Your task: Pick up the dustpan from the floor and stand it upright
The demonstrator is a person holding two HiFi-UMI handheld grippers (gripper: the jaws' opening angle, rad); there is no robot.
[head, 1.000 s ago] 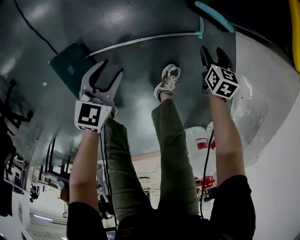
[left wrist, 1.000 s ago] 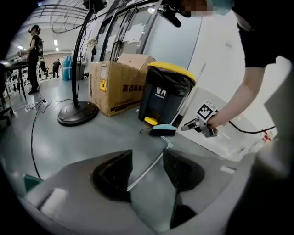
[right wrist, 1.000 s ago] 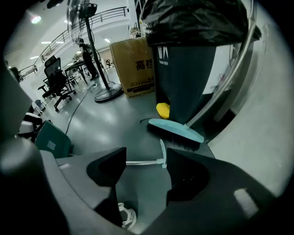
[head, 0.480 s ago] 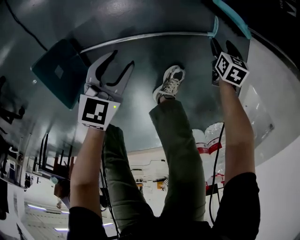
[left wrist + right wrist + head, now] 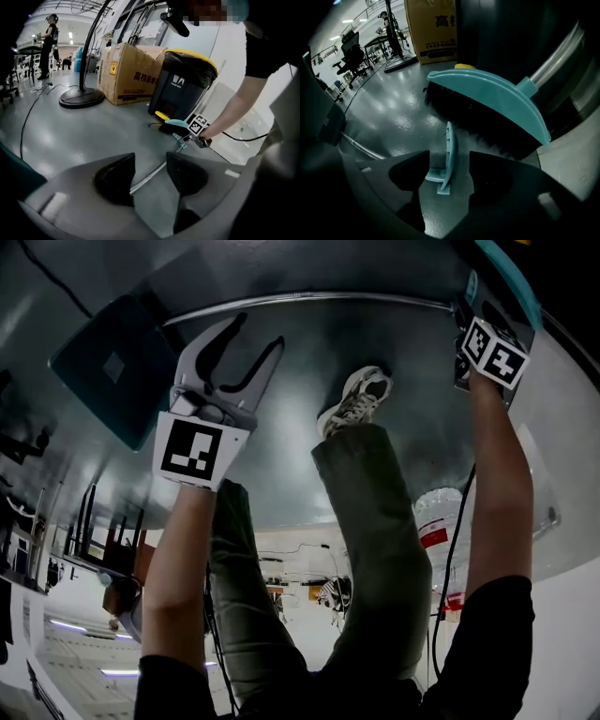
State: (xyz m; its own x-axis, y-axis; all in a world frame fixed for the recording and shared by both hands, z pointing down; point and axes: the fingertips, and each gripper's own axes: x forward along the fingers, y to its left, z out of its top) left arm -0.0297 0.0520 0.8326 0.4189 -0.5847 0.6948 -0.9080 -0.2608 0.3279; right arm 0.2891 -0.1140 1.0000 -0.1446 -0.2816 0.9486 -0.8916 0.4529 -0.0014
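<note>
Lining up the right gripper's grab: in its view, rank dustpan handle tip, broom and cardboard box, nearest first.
1. dustpan handle tip, between the open jaws.
2. broom, just behind, to the right.
3. cardboard box, far back, upper middle.

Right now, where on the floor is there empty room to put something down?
The widest bare floor lies between the dustpan's metal handle and the shoe. More open floor stretches toward the stand base and cardboard box. It is crowded near the broom and bin, around the teal grip.
</note>
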